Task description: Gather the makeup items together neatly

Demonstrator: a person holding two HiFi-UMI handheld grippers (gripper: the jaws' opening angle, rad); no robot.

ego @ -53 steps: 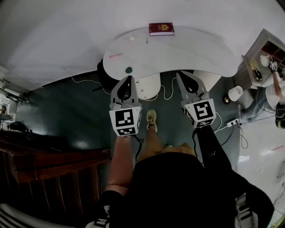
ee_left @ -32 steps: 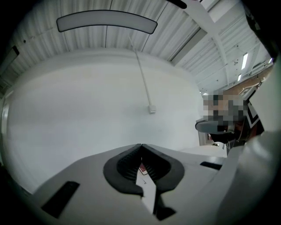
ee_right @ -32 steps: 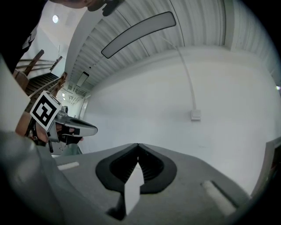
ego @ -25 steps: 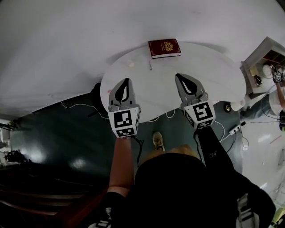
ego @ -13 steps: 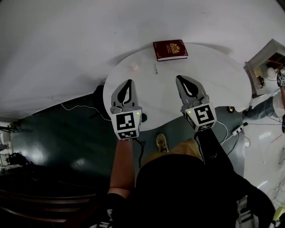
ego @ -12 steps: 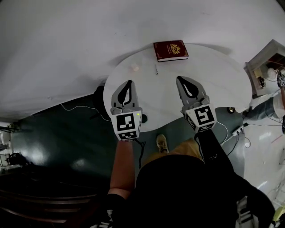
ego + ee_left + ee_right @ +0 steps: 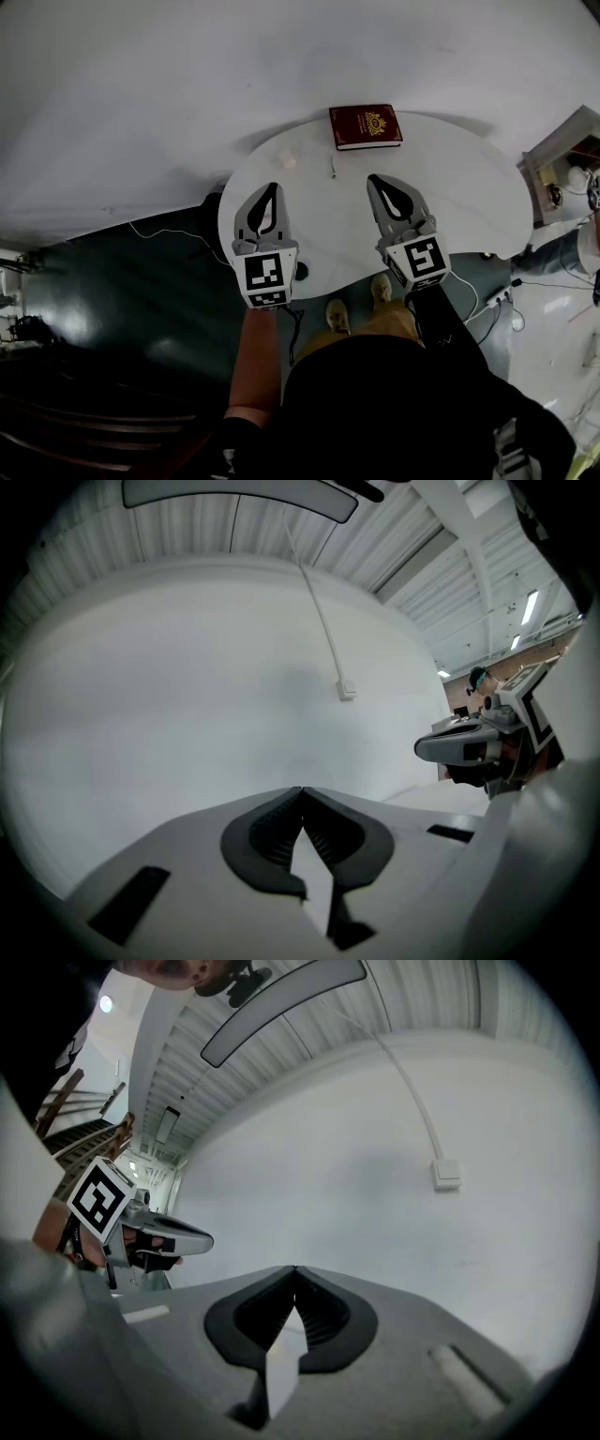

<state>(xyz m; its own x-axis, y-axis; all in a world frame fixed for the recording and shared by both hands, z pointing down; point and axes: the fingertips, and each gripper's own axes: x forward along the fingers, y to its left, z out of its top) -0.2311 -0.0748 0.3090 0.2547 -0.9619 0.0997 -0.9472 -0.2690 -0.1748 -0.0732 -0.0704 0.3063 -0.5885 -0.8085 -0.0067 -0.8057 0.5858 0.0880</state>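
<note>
Well — maroon booklet (image 7: 366,126), gold crest, lettering unreadable — on white table (image 7: 459,187).

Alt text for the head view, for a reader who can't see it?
Seen from above, a person holds the left gripper and right gripper, both shut, over a white rounded table. At its far edge lies a dark red flat case, with a thin stick and a small pale item nearer the grippers.

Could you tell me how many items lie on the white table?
3: a dark red booklet at the far edge, a slim stick nearer, a small pale item to its left. Others may be hidden.
</note>
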